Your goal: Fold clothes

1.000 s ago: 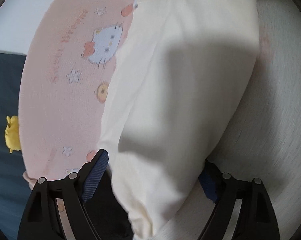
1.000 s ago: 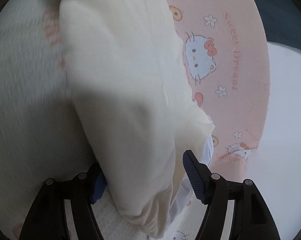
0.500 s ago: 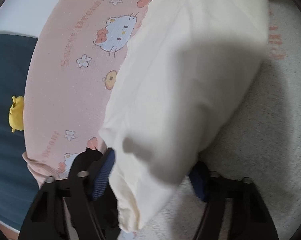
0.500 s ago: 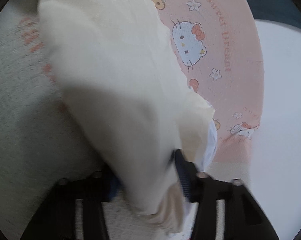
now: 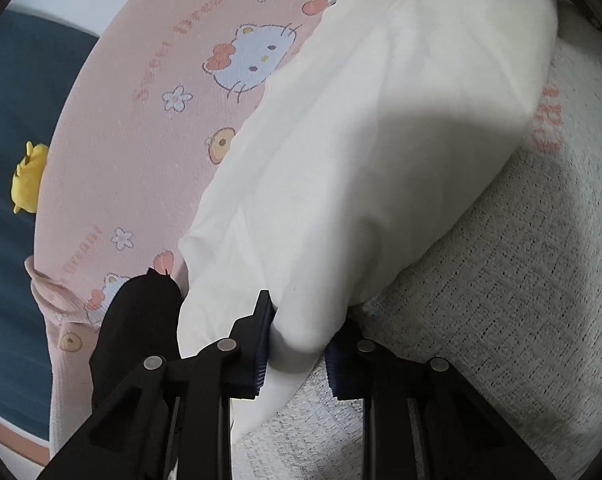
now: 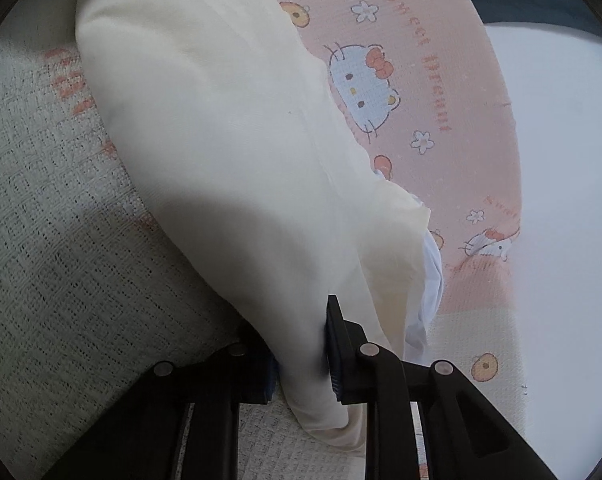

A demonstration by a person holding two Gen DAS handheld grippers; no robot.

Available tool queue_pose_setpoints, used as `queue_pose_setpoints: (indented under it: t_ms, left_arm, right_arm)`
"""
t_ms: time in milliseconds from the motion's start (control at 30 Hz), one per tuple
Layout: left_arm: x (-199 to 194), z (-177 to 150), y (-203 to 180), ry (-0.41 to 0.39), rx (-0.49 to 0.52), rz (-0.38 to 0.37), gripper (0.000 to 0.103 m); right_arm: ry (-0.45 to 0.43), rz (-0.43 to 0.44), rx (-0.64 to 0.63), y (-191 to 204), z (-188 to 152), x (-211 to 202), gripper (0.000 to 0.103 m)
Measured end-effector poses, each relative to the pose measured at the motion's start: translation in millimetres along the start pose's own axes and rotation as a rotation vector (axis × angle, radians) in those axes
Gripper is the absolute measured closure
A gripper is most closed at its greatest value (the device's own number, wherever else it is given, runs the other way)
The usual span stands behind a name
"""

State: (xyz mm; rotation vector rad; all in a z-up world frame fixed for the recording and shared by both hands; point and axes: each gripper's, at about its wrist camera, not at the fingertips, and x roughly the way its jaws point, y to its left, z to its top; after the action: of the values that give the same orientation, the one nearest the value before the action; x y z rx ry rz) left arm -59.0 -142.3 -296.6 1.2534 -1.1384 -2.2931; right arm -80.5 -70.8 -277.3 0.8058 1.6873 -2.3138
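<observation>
Left wrist view: left claw (image 5: 297,354) and right claw (image 6: 301,354), just closing, clamp the cream garment (image 5: 373,152); shallow edge grips risk slipping when lifted.

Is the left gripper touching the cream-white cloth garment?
Touching. The left wrist view shows the left gripper with both pads pressed into a bunched fold of the cream-white cloth garment.

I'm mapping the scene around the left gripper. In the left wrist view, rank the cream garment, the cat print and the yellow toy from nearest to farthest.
1. Cream garment: clamped in the left gripper.
2. Cat print: beyond, upper left, on the pink cloth.
3. Yellow toy: far left, past the cloth's edge.
</observation>
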Motion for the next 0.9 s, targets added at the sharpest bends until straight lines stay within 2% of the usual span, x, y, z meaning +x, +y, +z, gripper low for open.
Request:
queue_pose_setpoints:
  t_ms: [133,200,267,367,400,533,633,767,833,900]
  left_arm:
    - [1.0,6.6,-1.2,0.066,-0.009,0.005,0.084]
    - [4.2,15.6,4.4,0.134,-0.087,-0.005,0.084]
    - [7.0,20.9,15.2,0.188,-0.214,-0.039,0.085]
    - [8.4,21.8,30.4,0.229,-0.354,-0.099,0.085]
    - [8.3,21.7,34.3,0.237,-0.373,-0.119,0.084]
    - [0.5,18.5,43.2,0.250,-0.362,-0.145,0.084]
    - [-13.5,11.8,48.7,0.251,-0.384,-0.115,0.085]
    - [-34.7,-2.3,53.3,0.273,-0.429,-0.155,0.085]
    - [-46.1,-7.8,47.4,0.276,-0.410,-0.168,0.085]
    - [-61.4,-17.6,32.3,0.259,-0.350,-0.152,0.085]
  right_arm:
    - [0.020,-0.030,-0.030,4.0,2.6,-0.8,0.082]
    - [0.027,-0.035,-0.039,4.3,3.6,-0.2,0.082]
    - [0.026,-0.031,-0.039,2.9,3.7,0.4,0.082]
    - [0.023,-0.030,-0.038,-0.3,3.5,-1.6,0.085]
    - [0.023,-0.027,-0.036,-1.7,3.3,-3.3,0.085]
    - [0.002,-0.029,0.007,-10.6,1.7,-18.2,0.086]
    - [-0.016,-0.029,0.017,-14.3,0.3,-31.0,0.086]
    - [-0.020,-0.009,0.020,-14.6,-10.7,-50.4,0.086]
    - [-0.013,0.011,0.004,-11.0,-19.7,-57.9,0.086]
    - [-0.006,0.033,-0.011,-6.1,-28.3,-66.1,0.086]
